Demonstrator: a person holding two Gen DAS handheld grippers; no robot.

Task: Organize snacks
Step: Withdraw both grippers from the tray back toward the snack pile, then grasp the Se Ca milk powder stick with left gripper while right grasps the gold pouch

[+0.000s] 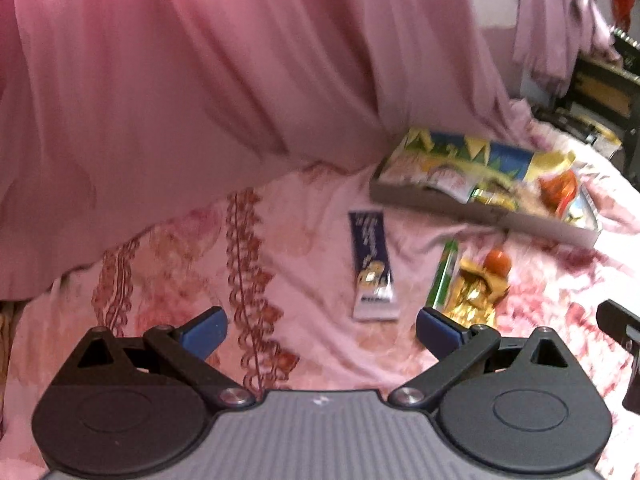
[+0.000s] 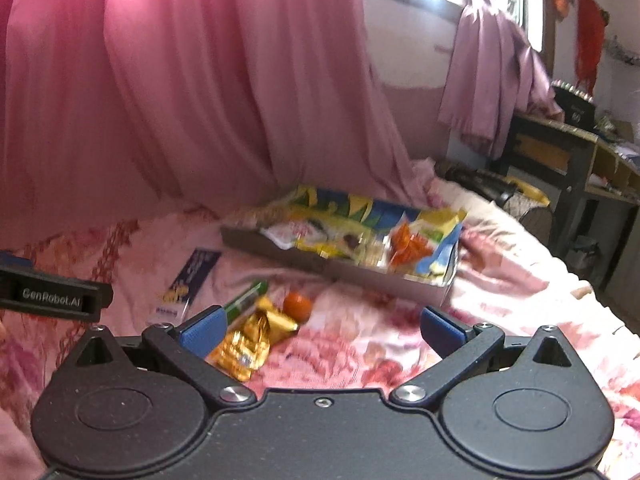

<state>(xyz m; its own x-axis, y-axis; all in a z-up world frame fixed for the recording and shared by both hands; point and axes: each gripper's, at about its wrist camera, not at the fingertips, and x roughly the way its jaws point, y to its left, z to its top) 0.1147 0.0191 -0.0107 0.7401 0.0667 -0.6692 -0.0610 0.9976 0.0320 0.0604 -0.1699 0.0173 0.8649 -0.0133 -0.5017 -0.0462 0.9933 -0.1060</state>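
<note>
My left tool [image 1: 320,330] and right tool [image 2: 322,328] hover over the floral bedsheet [image 1: 200,264], jaws spread wide, holding nothing. Loose snacks lie ahead: a dark blue packet [image 1: 372,266], a green stick [image 1: 442,276], a gold wrapper [image 2: 250,342] partly hidden behind my right tool's finger, and an orange ball [image 2: 298,306]. Farther off, a grey tray [image 2: 360,276] holds blurred packets I cannot read.

Right gripper [image 2: 320,330], jaws wide apart, hovers above gold packet [image 2: 250,340] near snack-filled tray [image 2: 360,276].
</note>
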